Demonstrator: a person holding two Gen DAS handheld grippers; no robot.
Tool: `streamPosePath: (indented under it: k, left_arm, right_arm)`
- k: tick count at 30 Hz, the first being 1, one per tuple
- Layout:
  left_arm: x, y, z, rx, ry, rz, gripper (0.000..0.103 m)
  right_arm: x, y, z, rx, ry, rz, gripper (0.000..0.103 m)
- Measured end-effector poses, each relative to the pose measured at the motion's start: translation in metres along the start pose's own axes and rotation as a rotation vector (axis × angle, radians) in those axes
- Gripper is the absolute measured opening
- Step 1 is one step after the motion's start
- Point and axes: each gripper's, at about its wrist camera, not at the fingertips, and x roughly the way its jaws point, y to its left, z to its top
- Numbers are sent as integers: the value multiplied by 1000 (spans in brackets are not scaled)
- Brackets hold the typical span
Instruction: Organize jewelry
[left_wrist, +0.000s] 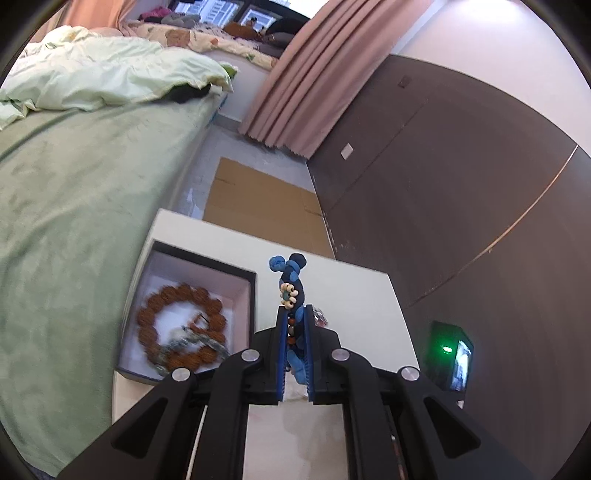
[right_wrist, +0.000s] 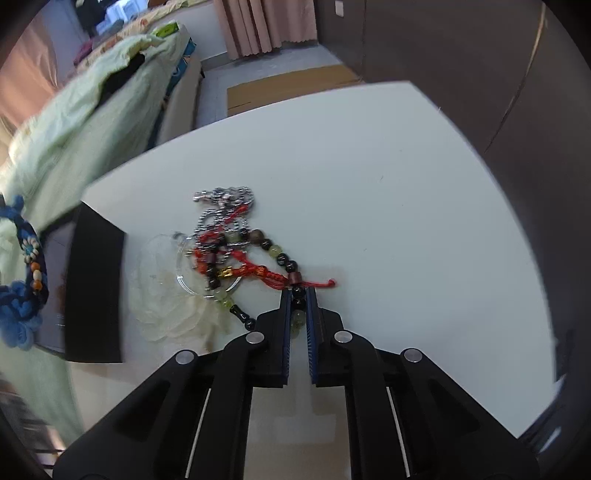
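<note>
Left wrist view: left gripper (left_wrist: 294, 325), jaws nearly closed, clamped on one blue braided fabric bracelet (left_wrist: 292, 280) with small cream and orange beads; its knotted end stands up above the fingertips, held clear above the table (left_wrist: 354, 295). Down and left of the jaws lies one open box (left_wrist: 243, 291), dark rim, pale lining, on the table near its left edge. Contents: one ring of large brown beads (left_wrist: 177, 325) and one greyish strand lying across its lower part, too blurred to identify. Beyond the table's far edge: flat cardboard (left_wrist: 258, 195) on the floor, a pink curtain (left_wrist: 295, 74), a bed (left_wrist: 74, 203) with green bedding along the left, dark wall panels (left_wrist: 461, 184) on the right.

Right wrist view: right gripper (right_wrist: 297, 295), jaws closed on the near end of one beaded strand (right_wrist: 280, 256) of dark and pale green beads; the rest of the strand trails away on the table surface. It runs into a tangle just beyond the fingertips: one red knotted cord (right_wrist: 258, 273), one silver chain (right_wrist: 221, 201), one clear ring (right_wrist: 207, 269), and a pale translucent piece (right_wrist: 166, 295) just left of it. How many further items the tangle holds cannot be told. The box's dark side shows left of the pile, and the blue bracelet appears at the frame's left edge. Right of the tangle the white tabletop is bare out to its far and right edges.
</note>
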Motion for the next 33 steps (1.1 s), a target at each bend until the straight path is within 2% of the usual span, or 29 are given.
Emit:
streamPosePath:
  k: [7,15,16,18,19,20,23,30,33]
  left_arm:
    - [-12,23,11,-20,-22,40,6]
    - [-13,33,10,-19,-7,73,7]
    - [-10,35,11,-22,6,95,9]
    - [-5,41,11,-34,31,111,40]
    - [-8,43,11,-43,17,116,68]
    - [-13,45,11,-49,-13,119,74]
    - [-26,46,15,-34,-57,135,74]
    - [-32,64,17,-103,-41,138,74]
    - [-37,68,17,-114,-46,146,75]
  right_arm:
    - [-32,-3,7,59,-79,215,9]
    - [-55,0,16,63,-159,300,9]
    - [-57,1,16,64,-166,311,9]
    - [-63,3,16,66,-184,346,9]
    - [-68,3,14,65,-194,364,9]
    - [-71,4,13,64,-205,381,9]
    - [-85,13,13,48,-246,455,9]
    - [-102,45,7,-13,-304,586,9]
    - [-104,59,3,-35,-306,610,9]
